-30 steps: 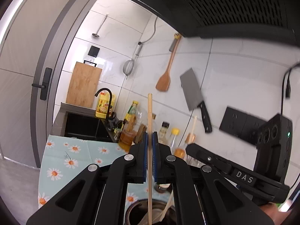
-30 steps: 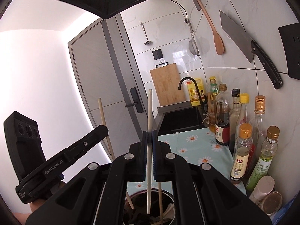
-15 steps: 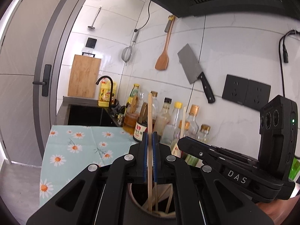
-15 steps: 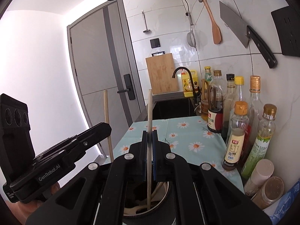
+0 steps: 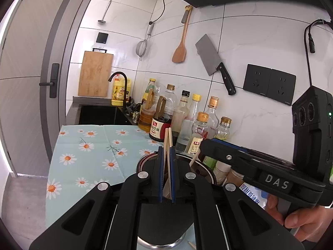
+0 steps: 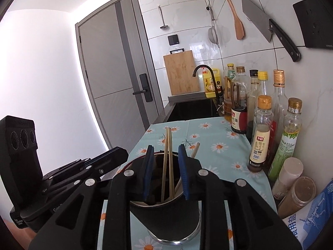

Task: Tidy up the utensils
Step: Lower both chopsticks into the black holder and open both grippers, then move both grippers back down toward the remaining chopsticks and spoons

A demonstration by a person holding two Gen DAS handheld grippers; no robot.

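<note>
A black and steel utensil holder [image 6: 166, 220] stands on the daisy tablecloth, right under both grippers; it also shows in the left wrist view [image 5: 201, 166]. Two wooden chopsticks [image 6: 168, 162] stand in it, leaning together, with another utensil handle [image 6: 194, 150] beside them. My right gripper [image 6: 165, 168] is open, jaws on either side of the chopsticks without touching them. My left gripper [image 5: 166, 166] is slightly open around the same chopsticks [image 5: 168, 145], which stand loose between the pads. The right gripper's body [image 5: 260, 166] shows at the right in the left wrist view.
A row of sauce and oil bottles [image 6: 260, 125] lines the tiled wall on the right, with jars [image 6: 295, 195] and a blue bag in front. A cleaver [image 5: 214, 62], wooden spatula [image 5: 180, 50] and strainer hang above. The sink [image 6: 193, 108] and cutting board lie beyond the cloth.
Both grippers came down over the holder and opened, each letting go of its chopstick. The two chopsticks now stand in the holder.
</note>
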